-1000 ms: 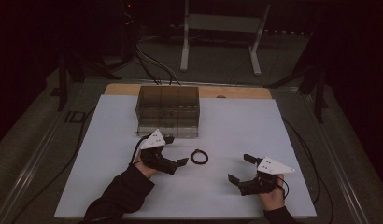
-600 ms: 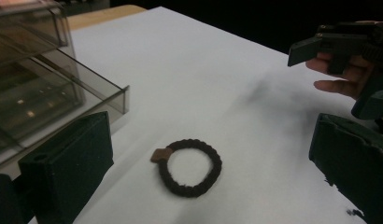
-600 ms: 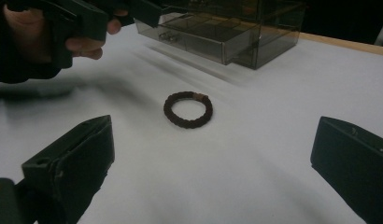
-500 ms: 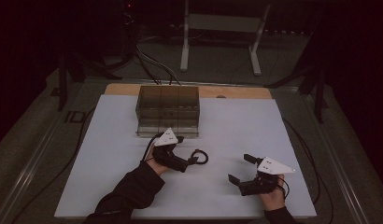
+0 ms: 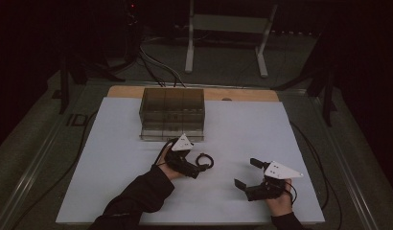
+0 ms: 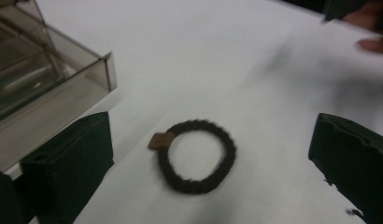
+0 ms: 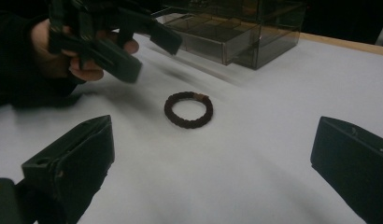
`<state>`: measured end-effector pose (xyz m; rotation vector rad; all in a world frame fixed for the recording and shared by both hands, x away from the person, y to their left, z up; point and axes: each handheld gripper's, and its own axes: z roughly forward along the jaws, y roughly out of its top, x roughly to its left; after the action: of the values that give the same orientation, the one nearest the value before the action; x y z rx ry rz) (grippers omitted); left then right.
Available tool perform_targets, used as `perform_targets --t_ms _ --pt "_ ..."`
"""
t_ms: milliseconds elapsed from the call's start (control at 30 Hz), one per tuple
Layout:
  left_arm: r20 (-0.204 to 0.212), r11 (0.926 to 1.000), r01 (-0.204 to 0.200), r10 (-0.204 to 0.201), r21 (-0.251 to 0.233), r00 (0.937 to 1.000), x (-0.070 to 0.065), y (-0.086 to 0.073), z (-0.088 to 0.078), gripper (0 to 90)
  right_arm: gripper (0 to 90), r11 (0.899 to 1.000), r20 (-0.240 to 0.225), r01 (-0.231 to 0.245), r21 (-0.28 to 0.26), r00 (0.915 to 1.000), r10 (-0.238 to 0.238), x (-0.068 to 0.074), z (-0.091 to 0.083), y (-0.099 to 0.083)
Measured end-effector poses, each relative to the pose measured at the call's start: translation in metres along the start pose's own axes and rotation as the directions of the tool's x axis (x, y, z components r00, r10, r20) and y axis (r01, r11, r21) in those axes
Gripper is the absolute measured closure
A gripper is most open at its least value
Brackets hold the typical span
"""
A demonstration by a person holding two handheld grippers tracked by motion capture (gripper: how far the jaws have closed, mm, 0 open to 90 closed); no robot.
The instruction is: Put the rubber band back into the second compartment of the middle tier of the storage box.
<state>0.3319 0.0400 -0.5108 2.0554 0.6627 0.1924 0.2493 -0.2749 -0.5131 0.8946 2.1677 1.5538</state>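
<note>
- We are at the reaching step: our left gripper [image 5: 197,168] is close to the hair band [image 6: 197,156], ready to pick it up.
- The hair band lies flat on the white table [image 5: 118,158], near the front of the clear drawer box [image 5: 172,113] but not touching it. It is a dark ring with a small brown tag on one side.
- In the left gripper view the band sits between our two black jaws, which stand wide apart. Neither jaw touches it. Nothing is held.
- Our right gripper [image 5: 246,175] rests off to the side, well apart from the band. Its jaws are wide too and it holds nothing.
- In the right gripper view we see the band [image 7: 188,109] on the table, with the left gripper [image 7: 143,51] just beside it and above it.
- Next, we think the left gripper must go down so one jaw is on each side of the ring, or one jaw inside it, and then squeeze.
- The band is thin and soft, so the jaws need to get very low to the table to catch it.
- The drawer box looks partly open, so the band may go in there.
</note>
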Motion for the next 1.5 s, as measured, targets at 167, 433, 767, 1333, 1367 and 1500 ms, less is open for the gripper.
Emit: perform_targets --t_ms 167,433,767,1333,1367,1500 --pt "-0.012 0.9985 0.019 -0.019 0.051 0.9998 0.003 -0.001 0.007 7.2 0.0 1.0 0.0 0.002 0.001 1.0 -0.002 0.0 0.0 0.0" --pt "-0.027 0.9942 0.034 -0.031 0.102 0.9992 0.001 -0.003 0.015 13.8 0.0 1.0 -0.006 -0.008 0.001 1.0 0.008 0.0 0.0 0.0" --pt "-0.125 0.9856 0.065 -0.046 0.156 0.9911 0.004 -0.005 0.023 39.9 0.0 1.0 -0.004 -0.008 -0.001 1.0 0.008 -0.001 0.0 0.0" --pt "-0.174 0.9786 0.045 -0.009 0.201 0.9846 0.001 -0.004 0.03 75.3 0.0 1.0 -0.005 -0.007 0.005 1.0 0.007 -0.001 0.0 -0.001" --pt "-0.18 0.979 0.045 -0.008 0.199 0.9837 0.001 -0.004 0.03 76.2 0.0 1.0 -0.006 -0.005 0.007 1.0 0.006 -0.001 0.0 -0.001" --pt "-0.193 0.9783 0.046 -0.007 0.202 0.9812 0.002 -0.004 0.03 82.3 0.0 1.0 -0.005 -0.004 0.005 1.0 0.004 -0.001 0.0 0.0"
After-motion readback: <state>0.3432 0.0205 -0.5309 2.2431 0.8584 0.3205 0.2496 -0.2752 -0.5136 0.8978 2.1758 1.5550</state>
